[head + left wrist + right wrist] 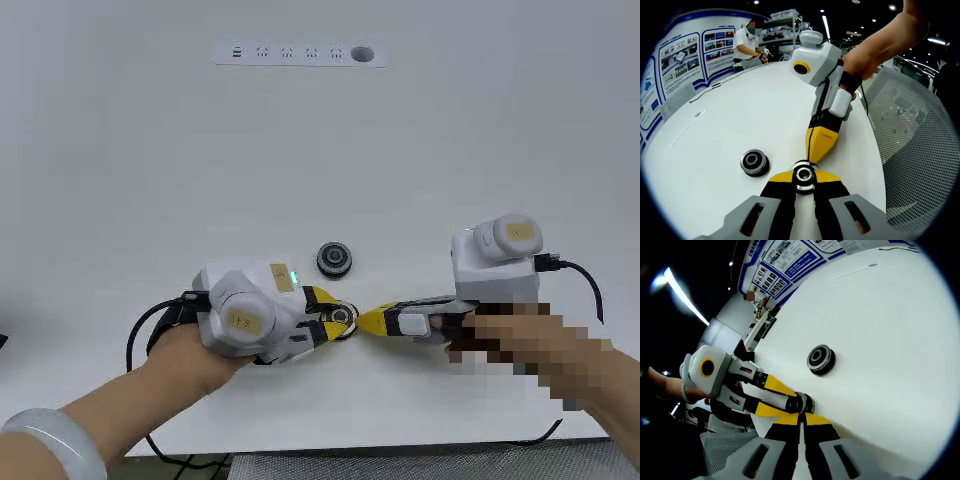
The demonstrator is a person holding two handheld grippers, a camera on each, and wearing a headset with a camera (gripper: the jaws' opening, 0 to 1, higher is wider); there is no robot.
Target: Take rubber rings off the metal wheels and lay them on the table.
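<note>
Head view: my left gripper [332, 318] grasps a metal wheel [342, 319] over the white counter [300, 160]. My right gripper [366, 320] touches it. A second wheel [334, 258] lies just beyond.

Left gripper view: my fingers [781, 176] clamp the wheel.

Right gripper view: my fingers [782, 421] are clenched together at the wheel's rim. I cannot tell whether they pinch its ring.
</note>
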